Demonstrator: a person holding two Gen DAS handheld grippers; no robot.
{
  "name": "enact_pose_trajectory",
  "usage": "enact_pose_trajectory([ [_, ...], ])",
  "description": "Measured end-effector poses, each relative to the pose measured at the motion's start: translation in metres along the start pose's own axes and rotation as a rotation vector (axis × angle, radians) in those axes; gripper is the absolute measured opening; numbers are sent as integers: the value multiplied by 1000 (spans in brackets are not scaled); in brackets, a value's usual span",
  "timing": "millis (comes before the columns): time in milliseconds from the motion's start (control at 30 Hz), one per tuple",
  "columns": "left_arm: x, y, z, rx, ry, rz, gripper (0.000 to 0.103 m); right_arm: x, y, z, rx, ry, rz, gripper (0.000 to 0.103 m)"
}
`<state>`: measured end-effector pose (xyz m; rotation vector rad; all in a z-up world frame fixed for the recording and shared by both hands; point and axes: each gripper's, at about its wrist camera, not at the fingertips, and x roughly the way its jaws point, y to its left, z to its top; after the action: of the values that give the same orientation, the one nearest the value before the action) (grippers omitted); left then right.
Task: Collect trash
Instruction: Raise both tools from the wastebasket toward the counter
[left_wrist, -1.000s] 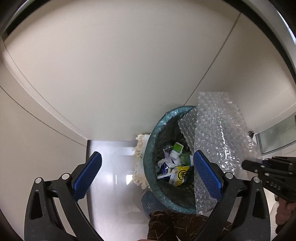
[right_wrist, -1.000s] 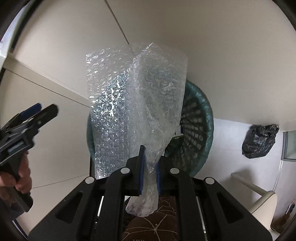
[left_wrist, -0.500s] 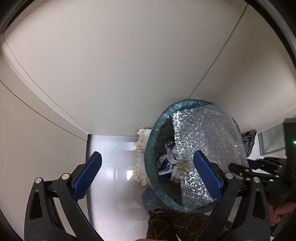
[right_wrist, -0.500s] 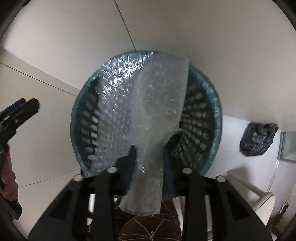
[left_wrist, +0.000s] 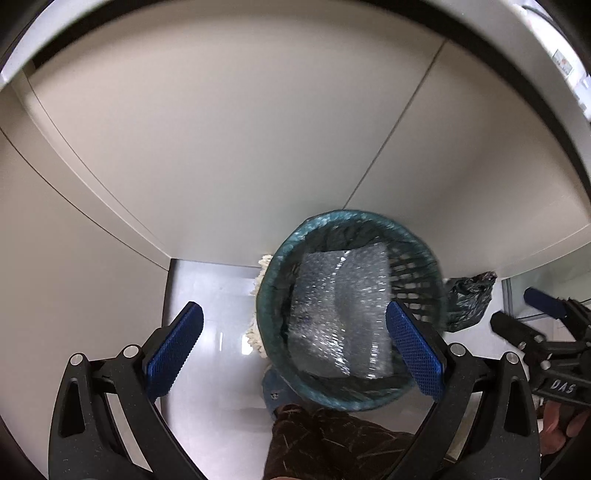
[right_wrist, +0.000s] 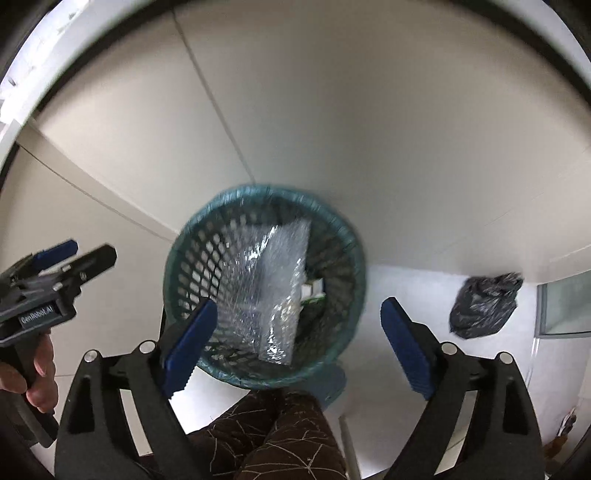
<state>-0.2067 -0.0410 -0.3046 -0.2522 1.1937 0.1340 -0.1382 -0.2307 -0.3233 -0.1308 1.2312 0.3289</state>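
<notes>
Right wrist view: below my tongs I see the teal basket (right_wrist: 343, 236), bubble wrap (right_wrist: 273, 280) lying inside it. My right gripper (right_wrist: 295, 343) has just been opening, nothing between its jaws; my left gripper (left_wrist: 295, 347) also gapes, released.

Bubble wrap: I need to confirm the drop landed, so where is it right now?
In both wrist views the bubble wrap lies inside the teal mesh basket below the open right gripper, on top of the other trash.
</notes>
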Motion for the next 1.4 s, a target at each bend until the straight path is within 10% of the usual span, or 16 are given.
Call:
enact_pose_trajectory([
  [767, -213, -68, 104, -24, -188, 68, 97, -245, -43, 117, -35, -378, 28, 91],
  [1400, -190, -47, 305, 20, -233, 63, 97, -209, -25, 228, 112, -368, -83, 91],
])
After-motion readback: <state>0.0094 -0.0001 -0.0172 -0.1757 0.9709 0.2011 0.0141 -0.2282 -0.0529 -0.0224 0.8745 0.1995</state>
